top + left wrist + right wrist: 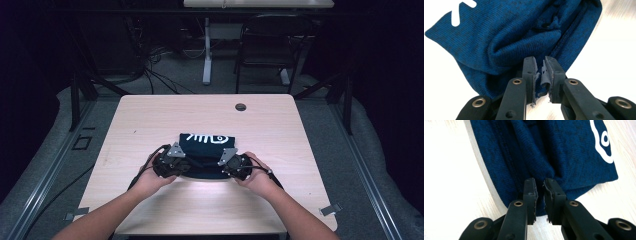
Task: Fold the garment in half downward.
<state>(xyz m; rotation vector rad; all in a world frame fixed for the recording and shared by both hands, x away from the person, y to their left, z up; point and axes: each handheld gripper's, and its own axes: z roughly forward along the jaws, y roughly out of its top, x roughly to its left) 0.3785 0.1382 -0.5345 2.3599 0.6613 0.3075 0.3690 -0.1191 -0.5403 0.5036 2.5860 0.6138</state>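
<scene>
Folded blue knit garment (210, 145), white print

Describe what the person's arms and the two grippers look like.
Both forearms are bare, with no sleeves in view. Each hand holds a black gripper: the left gripper and right gripper each carry a grey three-cornered plate on top and trail a black cable. Up close, the jaws are flat black bars with brass-coloured rivets, and their pads look worn and frayed.

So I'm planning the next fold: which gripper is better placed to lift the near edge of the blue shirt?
Neither clearly. The left gripper and right gripper sit evenly at the shirt's near edge, jaws nearly closed at bunched cloth. Perhaps slightly the left, whose jaws seem to hold a thin fold; a two-handed lift looks likeliest.
</scene>
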